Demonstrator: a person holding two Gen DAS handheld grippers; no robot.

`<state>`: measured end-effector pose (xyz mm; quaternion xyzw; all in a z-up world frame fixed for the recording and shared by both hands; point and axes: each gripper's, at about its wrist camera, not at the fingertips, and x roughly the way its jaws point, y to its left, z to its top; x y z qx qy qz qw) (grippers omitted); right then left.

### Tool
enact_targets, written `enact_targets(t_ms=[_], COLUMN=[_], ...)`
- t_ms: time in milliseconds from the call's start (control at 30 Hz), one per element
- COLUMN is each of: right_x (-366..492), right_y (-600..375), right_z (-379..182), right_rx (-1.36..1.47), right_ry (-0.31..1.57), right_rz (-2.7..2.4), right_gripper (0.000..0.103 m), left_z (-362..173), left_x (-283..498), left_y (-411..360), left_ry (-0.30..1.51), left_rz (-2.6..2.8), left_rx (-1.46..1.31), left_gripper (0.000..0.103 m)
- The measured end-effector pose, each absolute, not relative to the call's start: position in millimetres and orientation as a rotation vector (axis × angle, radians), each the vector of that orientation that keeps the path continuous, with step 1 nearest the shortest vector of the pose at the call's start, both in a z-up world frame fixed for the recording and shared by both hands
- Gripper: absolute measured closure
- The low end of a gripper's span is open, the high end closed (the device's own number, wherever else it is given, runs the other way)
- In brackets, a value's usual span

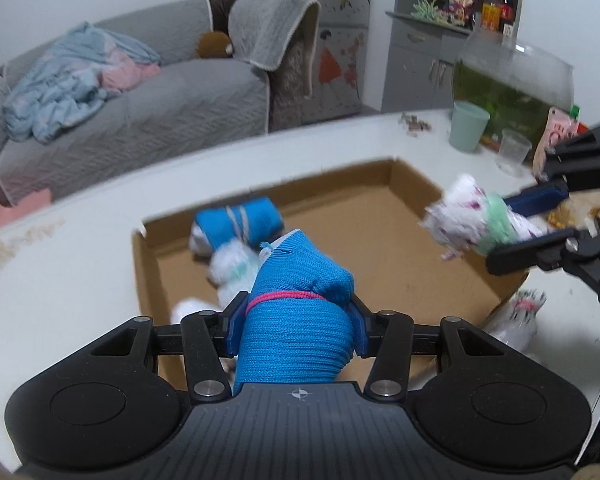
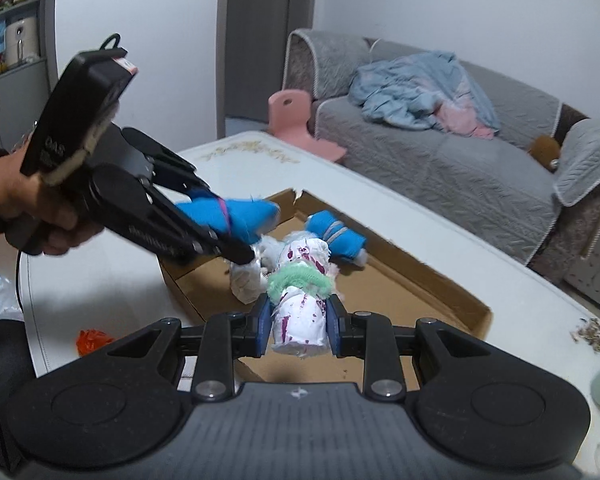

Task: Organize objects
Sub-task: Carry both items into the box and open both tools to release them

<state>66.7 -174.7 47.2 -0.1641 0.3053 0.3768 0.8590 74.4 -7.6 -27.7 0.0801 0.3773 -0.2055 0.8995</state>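
A shallow cardboard tray (image 1: 400, 184) was taken as the landmark; it lay flat on the white surface (image 1: 80, 272), with a grey sofa (image 1: 148, 92) beyond it. A blue rolled sock bundle (image 1: 296, 320), bound by a pink band, was clamped between the pads of the left claw (image 1: 296, 320) and was held above the near edge of the tray. A white rolled sock bundle with purple marks and a green cuff (image 2: 298, 312) was gripped by the right claw (image 2: 298, 318), whose jaws were pressed tightly against it, and it was carried over the tray's right-hand side as seen from the left wrist. Inside the tray, near its far left corner, a second blue rolled bundle with grey stripes (image 1: 238, 224) was already laid, with white bundles (image 1: 232, 268) just beside it. What seemed to be another white patterned bundle (image 1: 516, 316) was left outside the tray, close to its near right corner, though it was too blurred to be sure.

The step in hand was judged to be the carrying of both bundles to the tray. For the next move, each bundle would need to be lowered onto a bare part of the tray floor, clear of those already laid, before either claw was opened.
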Motion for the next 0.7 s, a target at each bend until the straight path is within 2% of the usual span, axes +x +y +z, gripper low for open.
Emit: enact_targets(t_ms=[167, 433, 467, 700], right_x=[79, 97, 97, 95], right_y=[-160, -133, -130, -123], right_z=[32, 8, 6, -7], right_rx=[-0.344, -0.377, -0.382, -0.428], right_ry=[0.676, 0.761, 0.771, 0.818], right_rz=[0.825, 0.859, 0.860, 0.859], right_gripper=[0.078, 0.077, 0.077, 0.077], left_z=[-53, -61, -65, -79], left_x=[73, 74, 74, 87], left_y=[3, 0, -2, -3], left_ry=[0.828, 0.841, 0.847, 0.936], left_rz=[-0.385, -0.397, -0.394, -0.392], left_rx=[0.186, 0.213, 0.226, 0.254], left_gripper=[0.047, 0.046, 0.043, 0.043])
